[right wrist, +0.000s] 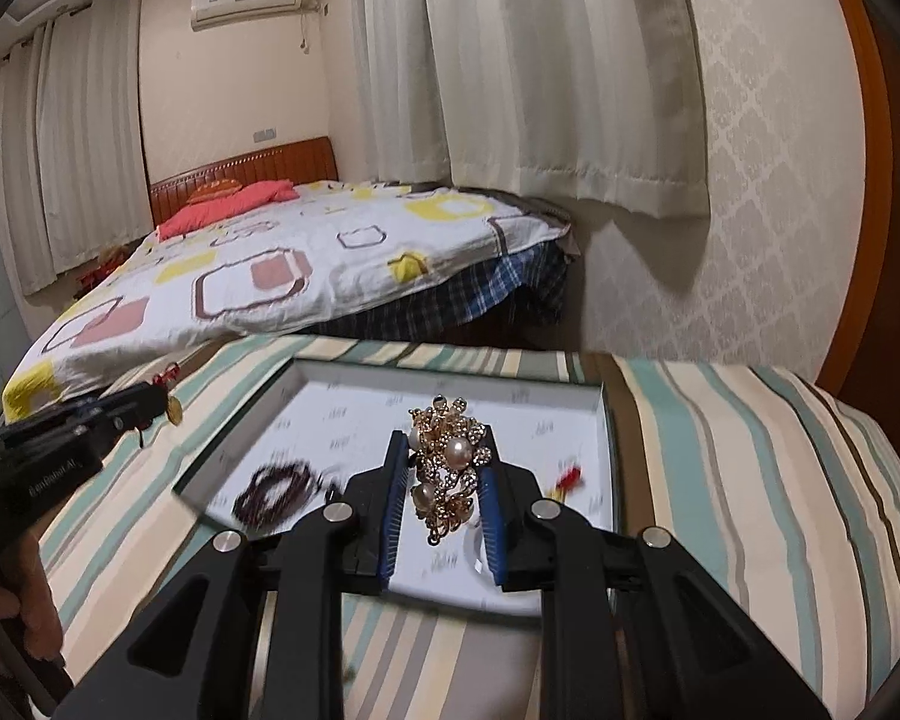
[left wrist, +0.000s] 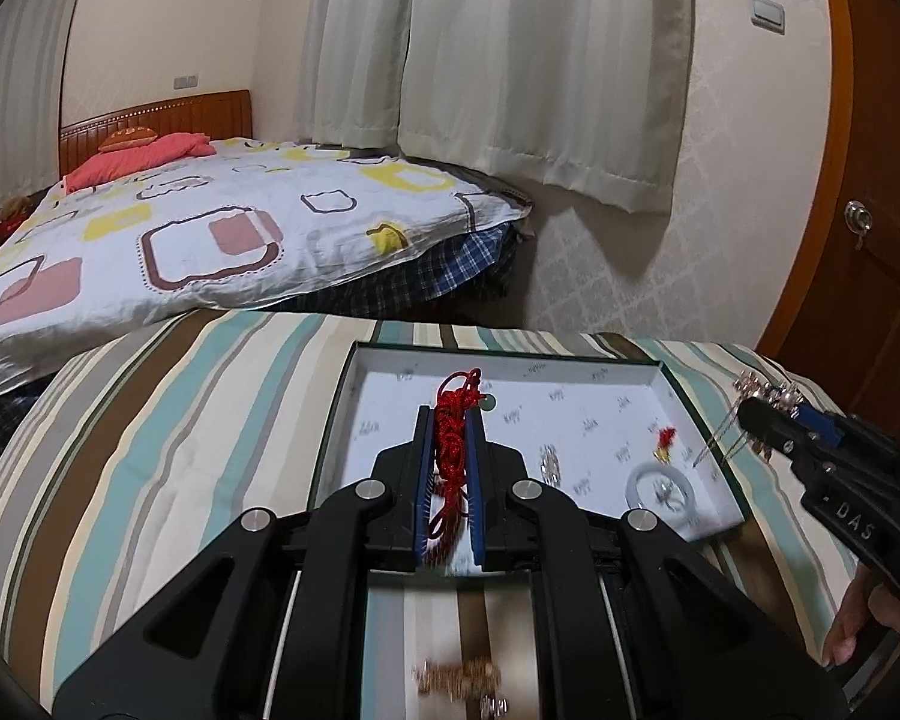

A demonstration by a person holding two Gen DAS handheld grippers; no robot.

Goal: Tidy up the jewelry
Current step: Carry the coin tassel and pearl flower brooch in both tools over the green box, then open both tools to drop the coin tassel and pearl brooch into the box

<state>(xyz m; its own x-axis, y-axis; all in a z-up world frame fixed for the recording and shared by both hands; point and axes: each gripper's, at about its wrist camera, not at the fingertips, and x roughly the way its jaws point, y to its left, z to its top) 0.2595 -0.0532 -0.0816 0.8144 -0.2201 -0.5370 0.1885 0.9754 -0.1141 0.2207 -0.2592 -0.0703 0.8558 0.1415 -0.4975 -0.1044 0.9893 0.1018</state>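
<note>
My left gripper (left wrist: 450, 414) is shut on a red cord necklace (left wrist: 453, 438) and holds it above the open white-lined box (left wrist: 390, 360) on the striped cloth. My right gripper (right wrist: 444, 441) is shut on a gold brooch with pearls (right wrist: 450, 462), also above the box (right wrist: 510, 375). In the left wrist view the right gripper (left wrist: 756, 405) hovers at the box's right edge. In the right wrist view the left gripper (right wrist: 162, 399) is left of the box, a gold pendant (right wrist: 175, 411) hanging from it. The box holds a white ring (left wrist: 660, 489), a dark bead bracelet (right wrist: 276, 492) and a small red-yellow piece (left wrist: 665, 441).
The striped cloth (left wrist: 180, 450) covers the work surface. Blurred beaded jewelry (left wrist: 459, 681) lies on it below my left gripper. A bed with a patterned quilt (left wrist: 180, 228) stands behind, curtains (left wrist: 510, 60) beyond it. A wooden door (left wrist: 870, 210) is at the right.
</note>
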